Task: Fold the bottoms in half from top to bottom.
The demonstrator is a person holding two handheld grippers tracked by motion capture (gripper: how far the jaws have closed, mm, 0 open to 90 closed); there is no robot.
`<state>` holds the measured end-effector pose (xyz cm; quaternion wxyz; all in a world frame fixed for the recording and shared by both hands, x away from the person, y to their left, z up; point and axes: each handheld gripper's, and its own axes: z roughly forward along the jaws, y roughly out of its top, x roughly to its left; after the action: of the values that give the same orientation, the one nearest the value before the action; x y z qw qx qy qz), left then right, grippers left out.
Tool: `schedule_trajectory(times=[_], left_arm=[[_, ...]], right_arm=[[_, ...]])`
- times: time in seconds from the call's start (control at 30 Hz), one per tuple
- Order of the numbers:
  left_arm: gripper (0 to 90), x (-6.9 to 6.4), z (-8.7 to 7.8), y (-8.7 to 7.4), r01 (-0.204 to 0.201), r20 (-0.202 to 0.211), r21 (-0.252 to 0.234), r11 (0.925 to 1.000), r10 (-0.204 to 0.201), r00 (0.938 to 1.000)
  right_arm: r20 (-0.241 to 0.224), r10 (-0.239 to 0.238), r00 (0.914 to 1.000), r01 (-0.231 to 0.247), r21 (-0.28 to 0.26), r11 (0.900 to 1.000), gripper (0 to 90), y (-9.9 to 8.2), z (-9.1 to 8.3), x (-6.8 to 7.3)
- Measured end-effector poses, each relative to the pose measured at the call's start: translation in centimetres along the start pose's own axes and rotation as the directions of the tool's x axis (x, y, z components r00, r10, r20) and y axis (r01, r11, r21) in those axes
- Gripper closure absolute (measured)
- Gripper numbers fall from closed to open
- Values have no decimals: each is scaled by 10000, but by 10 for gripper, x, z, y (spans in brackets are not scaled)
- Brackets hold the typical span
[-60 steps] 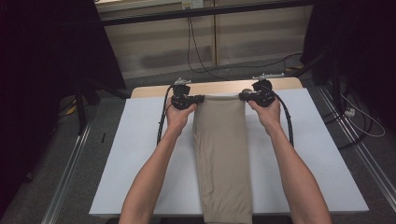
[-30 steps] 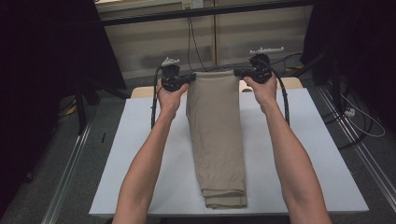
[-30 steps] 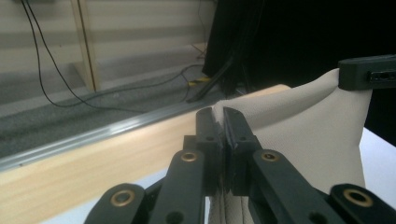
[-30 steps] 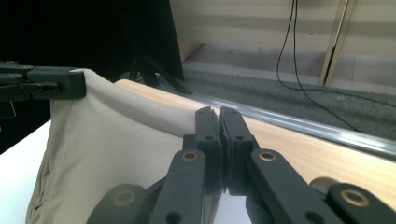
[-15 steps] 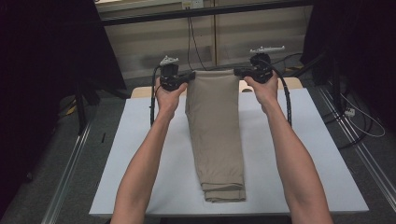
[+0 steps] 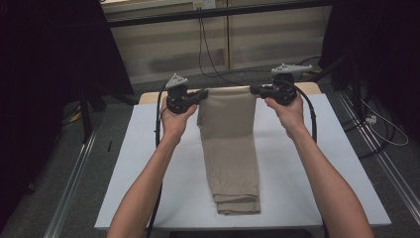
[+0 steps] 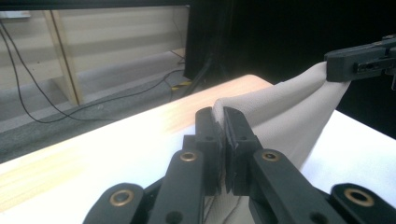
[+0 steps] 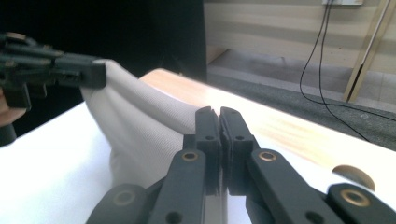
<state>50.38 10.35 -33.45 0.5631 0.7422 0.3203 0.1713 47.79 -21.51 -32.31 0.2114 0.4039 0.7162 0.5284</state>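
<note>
Between two closed pairs of jaws, folded tan trousers [image 6: 229, 148] hang by their top edge: the left gripper [image 6: 202, 94] pinches one corner, the right gripper [image 6: 255, 89] the other. The pinched cloth itself is hidden inside both jaws, and the hem end rests folded on the white table [image 6: 138, 163] below. Bare tabletop lies open outside each gripper.

this looks like a lab or recording studio rather than a home. black curtains [image 6: 44, 74] hang at both sides, metal floor rails [image 6: 69, 183] run alongside the counter [image 6: 307, 148], which has a white sheet over a wooden top, and loose cables [image 6: 208, 44] trail down a plain panelled wall [image 6: 267, 39] onto grey carpet [image 6: 163, 82].
</note>
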Motion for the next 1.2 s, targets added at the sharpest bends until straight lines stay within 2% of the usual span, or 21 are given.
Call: schedule_trajectory(times=[0.17, 0.37, 0.43, 0.5, 0.57, 0.7, 0.77, 0.9, 1.0, 1.03, 1.1, 1.2], left_arm=[[859, -16, -17, -15, -394, 345, 73, 9992, 391, 9986], [857, -37, -38, -40, -407, 750, 254, 9988, 387, 9964], [857, -45, -45, -48, -156, 984, 414, 9990, 114, 9951], [857, -53, -52, -54, -420, 1064, 473, 9980, 368, 9936], [857, -61, -59, -63, -734, 1255, 675, 9950, 645, 9900], [856, -71, -68, -83, -1023, 1469, 1126, 9884, 852, 9855], [856, -78, -76, -92, -975, 1719, 1160, 9885, 767, 9821], [856, -90, -91, -108, -1270, 2010, 1430, 9815, 969, 9748], [855, -99, -98, -118, -1384, 2174, 1505, 9789, 1038, 9705], [854, -102, -100, -124, -1530, 2217, 1635, 9746, 1149, 9683], [853, -105, -102, -133, -1462, 2310, 1764, 9734, 1035, 9674], [852, -112, -107, -140, -1703, 2571, 1987, 9651, 1164, 9594]], right_arm=[[-361, -79, 9993, 79, -25, 10000, 871, -20, -18, 14], [-816, -208, 9965, 224, 186, 9996, 870, -48, -38, 33], [-988, -271, 9947, 300, 278, 9992, 871, -57, -45, 39], [-1112, -178, 9936, 207, 248, 9995, 871, -66, -51, 43], [-1234, -280, 9920, 327, 365, 9988, 870, -74, -57, 48], [-1462, -283, 9889, 389, 696, 9968, 870, -93, -66, 58], [-1662, -242, 9858, 380, 803, 9960, 870, -104, -70, 64], [-2017, -167, 9793, 354, 892, 9954, 870, -121, -83, 76], [-2096, -152, 9777, 396, 1128, 9928, 869, -132, -91, 83], [-2111, -96, 9774, 341, 1128, 9930, 869, -136, -94, 86], [-2198, -187, 9754, 473, 1258, 9909, 869, -142, -98, 92], [-2240, -216, 9743, 564, 1500, 9871, 868, -149, -104, 100]])
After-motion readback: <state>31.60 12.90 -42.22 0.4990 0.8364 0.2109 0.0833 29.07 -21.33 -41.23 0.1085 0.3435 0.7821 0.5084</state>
